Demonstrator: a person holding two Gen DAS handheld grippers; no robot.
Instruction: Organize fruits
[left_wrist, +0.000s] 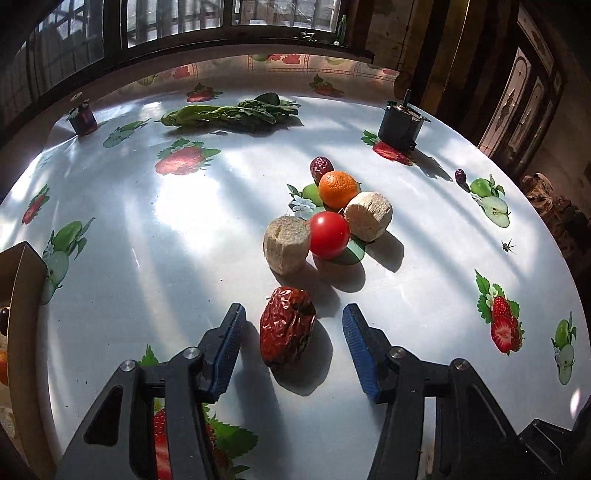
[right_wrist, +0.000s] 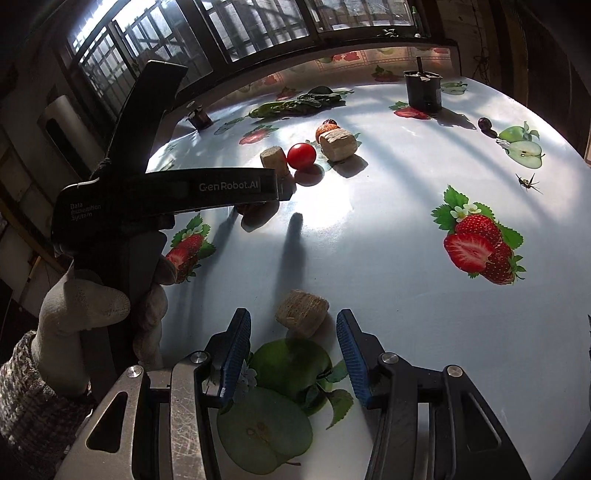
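In the left wrist view my left gripper (left_wrist: 293, 325) is open with a wrinkled red date (left_wrist: 286, 328) lying on the table between its blue fingers. Beyond it sit a red tomato (left_wrist: 328, 234), an orange (left_wrist: 338, 189), a second date (left_wrist: 320, 167) and two beige chunks (left_wrist: 286, 245) (left_wrist: 368, 216). In the right wrist view my right gripper (right_wrist: 293, 328) is open with a small beige chunk (right_wrist: 302, 312) on the table between its fingertips. The left gripper's body (right_wrist: 166, 192) shows there at left, over its date.
The round table (left_wrist: 147, 258) has a glossy fruit-print cloth. Leafy greens (left_wrist: 236, 112) lie at the back, a black pot (left_wrist: 402, 123) at back right, a small dark jar (left_wrist: 84, 119) at back left, a small dark fruit (left_wrist: 460, 176) at right. A cardboard box edge (left_wrist: 22, 314) stands left.
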